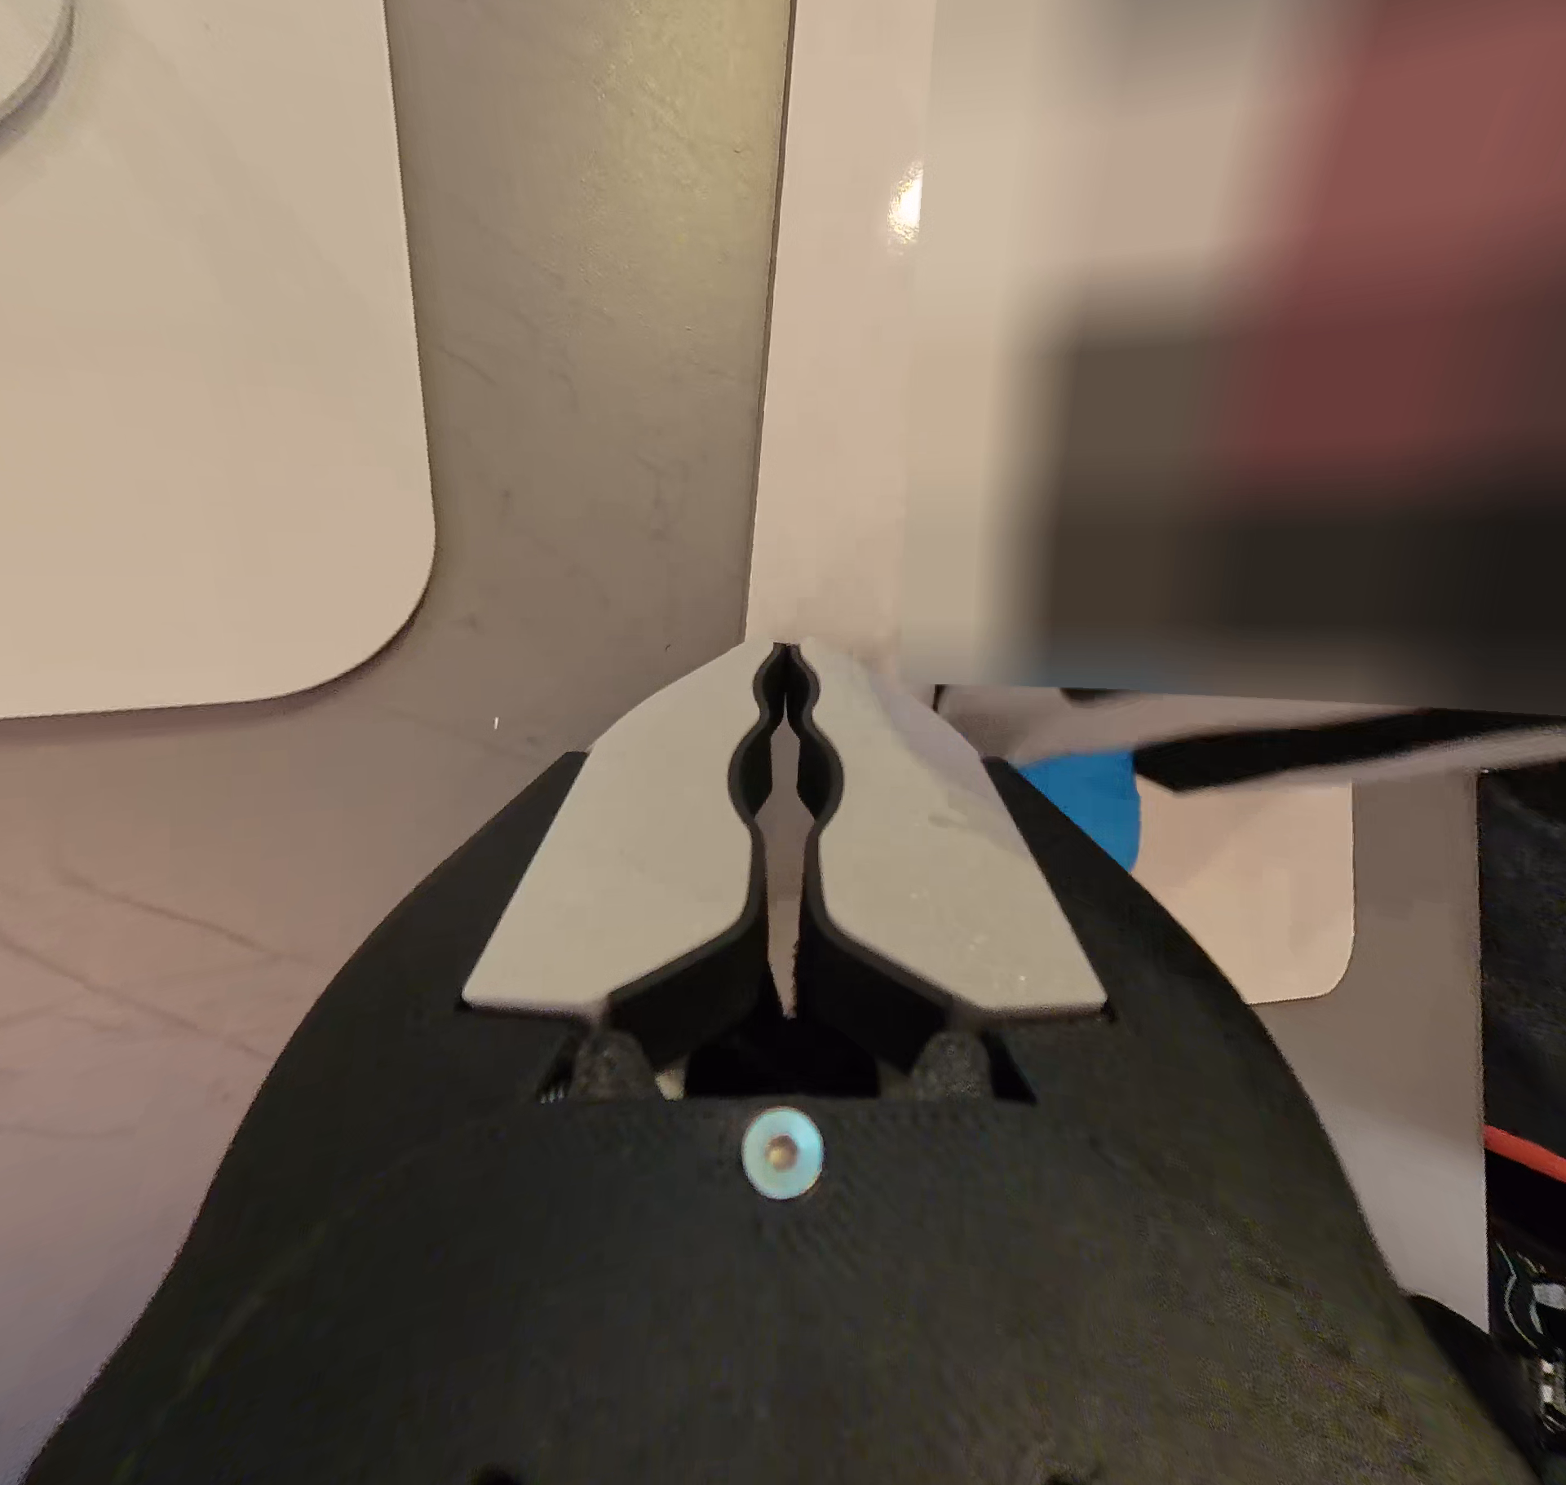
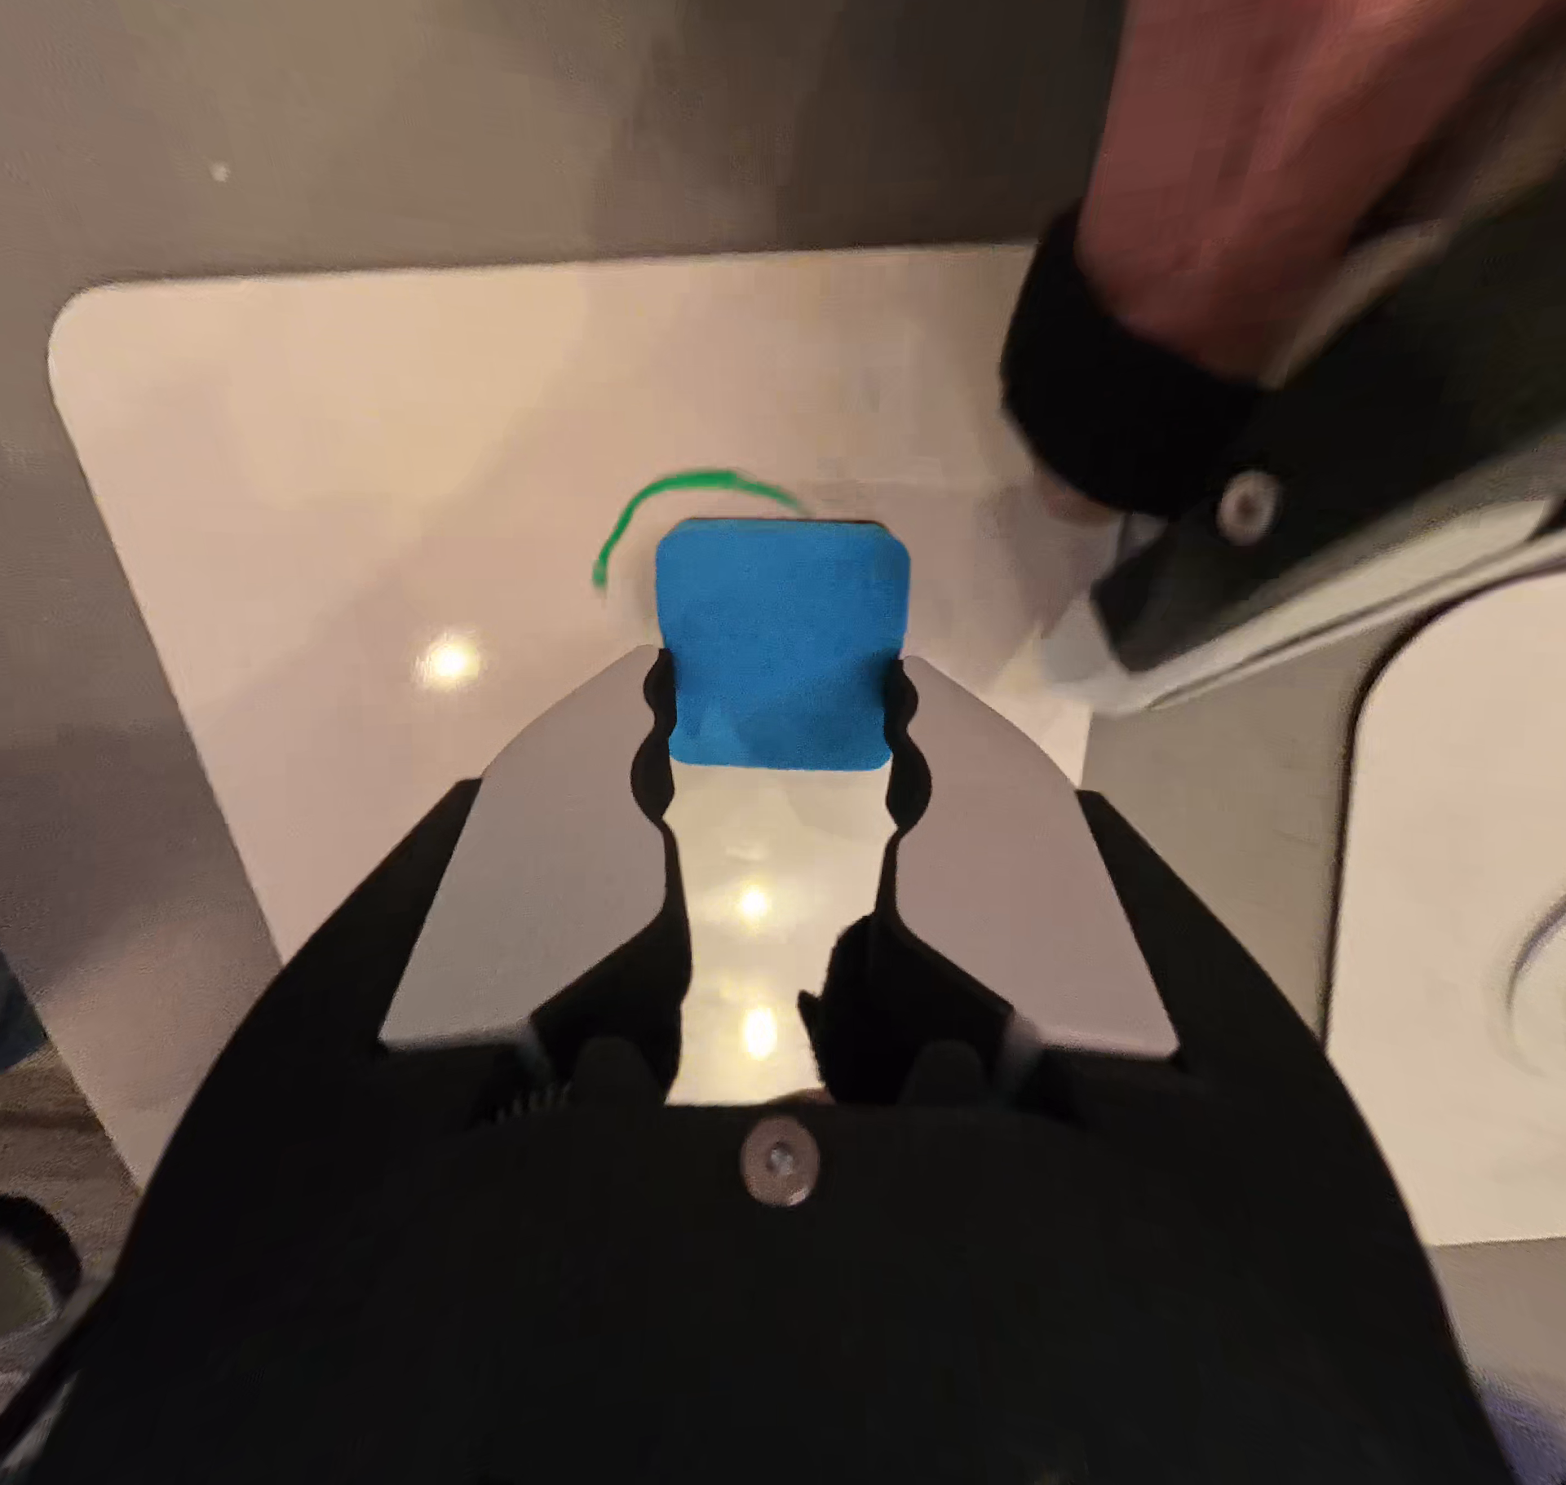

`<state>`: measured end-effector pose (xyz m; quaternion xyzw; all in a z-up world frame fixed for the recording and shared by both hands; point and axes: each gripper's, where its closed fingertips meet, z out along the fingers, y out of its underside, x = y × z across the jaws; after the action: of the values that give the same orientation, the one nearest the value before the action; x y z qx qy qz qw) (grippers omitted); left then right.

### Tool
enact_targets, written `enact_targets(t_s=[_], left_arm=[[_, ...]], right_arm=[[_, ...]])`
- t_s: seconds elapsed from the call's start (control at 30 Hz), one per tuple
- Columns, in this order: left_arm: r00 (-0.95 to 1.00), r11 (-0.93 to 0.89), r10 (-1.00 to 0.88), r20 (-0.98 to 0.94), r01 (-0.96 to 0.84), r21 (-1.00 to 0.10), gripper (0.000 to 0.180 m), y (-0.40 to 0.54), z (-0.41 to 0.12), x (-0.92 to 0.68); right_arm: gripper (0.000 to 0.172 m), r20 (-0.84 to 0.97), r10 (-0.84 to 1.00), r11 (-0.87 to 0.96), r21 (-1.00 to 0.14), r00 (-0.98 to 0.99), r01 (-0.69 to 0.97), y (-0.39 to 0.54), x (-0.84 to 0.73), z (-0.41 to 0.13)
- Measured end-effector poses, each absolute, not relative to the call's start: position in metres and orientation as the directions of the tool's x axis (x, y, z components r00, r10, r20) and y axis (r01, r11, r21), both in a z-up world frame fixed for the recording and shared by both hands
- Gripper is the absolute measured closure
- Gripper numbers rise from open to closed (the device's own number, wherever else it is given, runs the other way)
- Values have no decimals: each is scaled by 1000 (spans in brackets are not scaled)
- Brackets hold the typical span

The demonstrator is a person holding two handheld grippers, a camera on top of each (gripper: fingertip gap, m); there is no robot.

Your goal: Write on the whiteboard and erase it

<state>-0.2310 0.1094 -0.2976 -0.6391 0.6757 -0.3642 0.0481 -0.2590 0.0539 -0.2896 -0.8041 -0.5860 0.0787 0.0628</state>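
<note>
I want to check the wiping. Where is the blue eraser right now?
In the right wrist view the blue eraser sits centre frame, clamped between the right gripper fingers, on the whiteboard just below a green stroke.

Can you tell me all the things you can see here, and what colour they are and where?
Flat white whiteboard with rounded corners: one, white, lying on the grey table.
Grey stone-look table top: one, grey, under everything.
Curved green marker line: one, green, on the whiteboard just beyond the eraser.
Square blue foam eraser: one, blue, on the whiteboard, between the right fingertips.
Second white board: one, white, beside the whiteboard.
Right hand-held gripper: one, black and grey, pads pressed on the eraser.
Left hand-held gripper: one, black and grey, fingertips together at the whiteboard's edge.
Person's hand: one, on the left hand-held gripper.
</note>
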Motion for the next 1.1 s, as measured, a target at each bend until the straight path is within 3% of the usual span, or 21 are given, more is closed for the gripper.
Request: enact_targets(t_s=[0.03, 0.2, 0.33, 0.43, 0.57, 0.67, 0.8, 0.9, 1.03, 1.1], left_arm=[[-178, -87, -897, 405, -827, -556, 180, 109, -298, -231], [-174, -95, -895, 410, -824, -559, 180, 110, -298, -230], [-176, -103, -891, 418, -819, -565, 180, 109, -298, -229], [-176, -95, -895, 410, -823, -560, 180, 109, -298, -229], [-174, -101, -895, 411, -818, -566, 179, 109, -298, -228], [-174, -94, -897, 406, -823, -560, 180, 109, -298, -228], [-170, -104, -896, 410, -817, -567, 180, 109, -298, -228], [-173, -99, -896, 409, -821, -563, 180, 109, -298, -228], [-168, -103, -898, 407, -819, -565, 180, 109, -298, -228], [-169, -98, -900, 403, -822, -561, 180, 109, -298, -227]], right_arm=[[123, -39, 958, -287, -193, 285, 938, 54, -267, -290], [123, -66, 952, -307, -179, 300, 935, 50, -260, -290], [123, -58, 976, -215, -174, 208, 961, 31, -280, -290], [123, -62, 957, -291, -161, 285, 943, 46, -263, -290], [122, -58, 985, -172, -160, 165, 972, 21, -288, -290], [123, -66, 962, -271, -153, 264, 950, 39, -266, -290], [122, -65, 984, -177, -161, 169, 971, 23, -288, -290], [123, -71, 957, -290, -167, 282, 942, 43, -262, -290], [122, -75, 984, -171, -153, 161, 973, 13, -269, -290], [123, -85, 967, -248, -137, 238, 959, 15, -237, -290]])
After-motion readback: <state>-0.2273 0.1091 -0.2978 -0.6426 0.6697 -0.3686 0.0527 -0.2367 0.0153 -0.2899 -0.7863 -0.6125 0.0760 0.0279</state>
